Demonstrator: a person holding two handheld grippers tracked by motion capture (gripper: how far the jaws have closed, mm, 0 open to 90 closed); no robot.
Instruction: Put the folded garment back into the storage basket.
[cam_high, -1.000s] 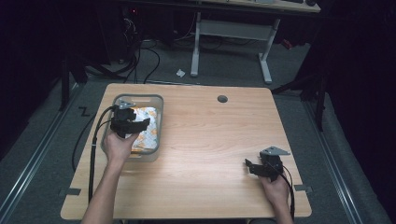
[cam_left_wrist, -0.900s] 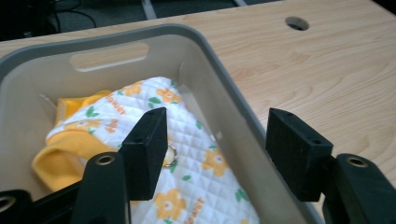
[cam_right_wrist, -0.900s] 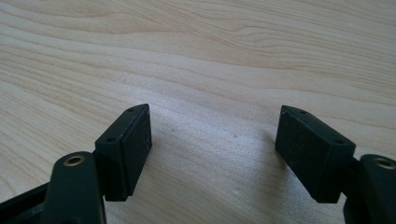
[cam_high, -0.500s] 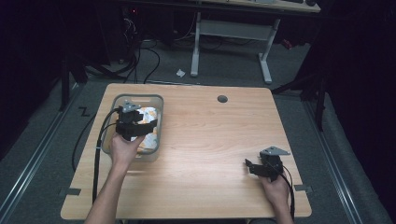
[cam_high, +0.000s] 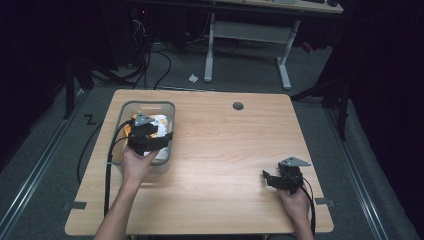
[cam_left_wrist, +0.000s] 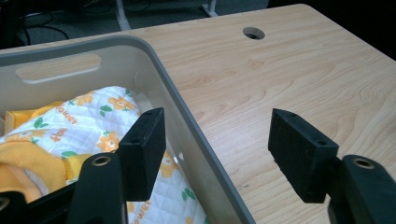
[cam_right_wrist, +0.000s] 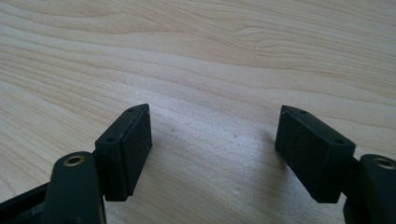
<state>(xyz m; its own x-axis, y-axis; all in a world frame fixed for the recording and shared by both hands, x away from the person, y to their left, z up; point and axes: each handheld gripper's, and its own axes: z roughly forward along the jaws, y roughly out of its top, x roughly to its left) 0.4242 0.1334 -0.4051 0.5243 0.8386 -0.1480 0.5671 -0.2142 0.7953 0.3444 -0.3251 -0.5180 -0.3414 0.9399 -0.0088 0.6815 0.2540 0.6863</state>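
A grey plastic bin (cam_high: 170, 107) stands at the table's left and holds white quilted cloth with orange flowers (cam_high: 161, 121) and a yellow garment (cam_left_wrist: 28, 161). My left gripper (cam_high: 150, 136) hovers open over the bin's right side. In the left gripper view its jaws straddle the bin's right wall (cam_left_wrist: 196, 135), one jaw over the floral cloth (cam_left_wrist: 98, 116), the other over bare wood. My right gripper (cam_high: 270, 179) rests open low over the table near the front right, nothing between its jaws (cam_right_wrist: 212, 149).
The wooden table (cam_high: 230, 150) has a round cable hole (cam_high: 238, 106) near its far edge. Black cables trail from both grippers. Desk legs and floor cables lie beyond the table in the dark.
My left gripper has shifted toward the near right part of the bin and turned. The right gripper has stayed put.
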